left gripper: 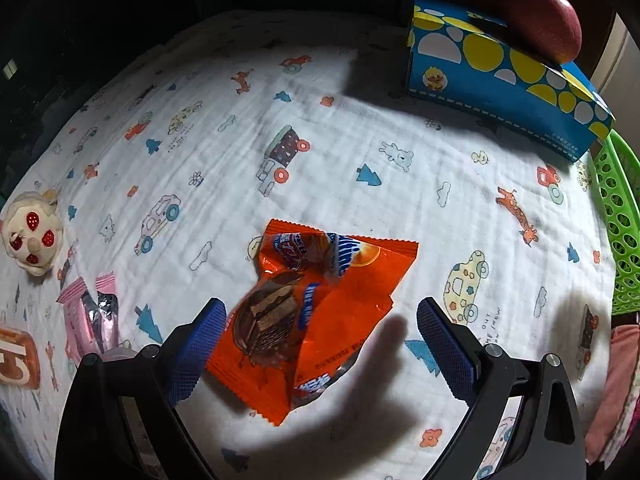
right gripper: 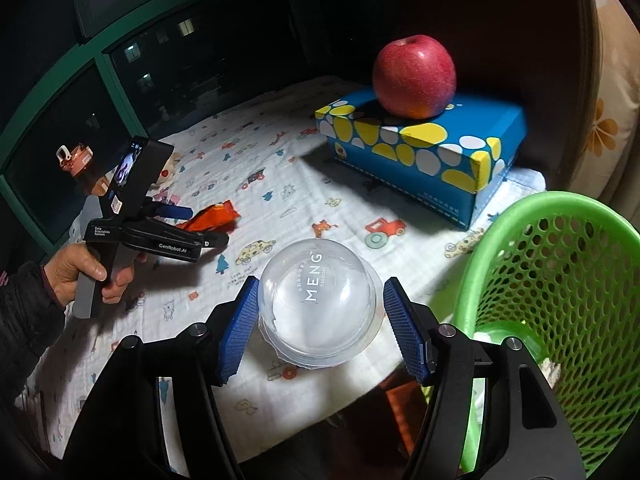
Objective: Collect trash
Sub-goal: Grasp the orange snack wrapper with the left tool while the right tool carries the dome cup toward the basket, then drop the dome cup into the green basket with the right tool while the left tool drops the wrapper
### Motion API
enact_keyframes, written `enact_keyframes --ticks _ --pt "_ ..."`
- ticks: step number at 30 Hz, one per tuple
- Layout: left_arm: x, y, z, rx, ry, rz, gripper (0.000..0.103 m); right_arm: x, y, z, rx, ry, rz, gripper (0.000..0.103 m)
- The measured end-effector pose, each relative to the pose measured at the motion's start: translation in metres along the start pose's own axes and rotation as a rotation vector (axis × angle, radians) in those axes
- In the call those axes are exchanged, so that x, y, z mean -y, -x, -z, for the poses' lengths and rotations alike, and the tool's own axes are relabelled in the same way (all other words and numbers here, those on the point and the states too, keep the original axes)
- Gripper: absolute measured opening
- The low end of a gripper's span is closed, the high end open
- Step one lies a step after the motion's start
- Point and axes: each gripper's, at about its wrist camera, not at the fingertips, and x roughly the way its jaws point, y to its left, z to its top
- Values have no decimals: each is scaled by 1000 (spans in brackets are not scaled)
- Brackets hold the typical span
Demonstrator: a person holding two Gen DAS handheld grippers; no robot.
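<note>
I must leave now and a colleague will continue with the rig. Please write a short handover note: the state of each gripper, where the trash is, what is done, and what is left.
Left gripper: jaws open wide above the crumpled orange snack wrapper on the printed white cloth; nothing gripped.
Right gripper: jaws around the clear plastic dome cup, raised beside the green mesh plastic basket. The near pad touches; the other shows a small gap.
Done: some pale scraps already lie in the basket.
Left: drop the cup in, grasp the orange wrapper, then the pink foil wrappers.
Probably not trash: red apple on the blue dotted box.
</note>
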Motion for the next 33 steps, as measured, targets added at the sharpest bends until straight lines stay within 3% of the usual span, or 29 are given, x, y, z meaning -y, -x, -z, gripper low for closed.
enact_keyframes --ticks 1,4,9,15,24,33 --pt "-1 -2 0 2 5 5 93 3 2 0 4 -5 6 63" --pt "-5 -5 2 17 31 6 80 13 8 -1 13 -23 19 63" --pt "-12 4 8 53 75 6 53 25 17 2 29 -51 37 63" --pt "-8 21 16 87 101 -5 35 37 29 9 47 -81 57 63" --pt "22 58 34 115 103 19 22 65 60 22 78 -127 113 63" --pt "73 94 39 171 62 88 19 94 80 38 89 -163 178 63"
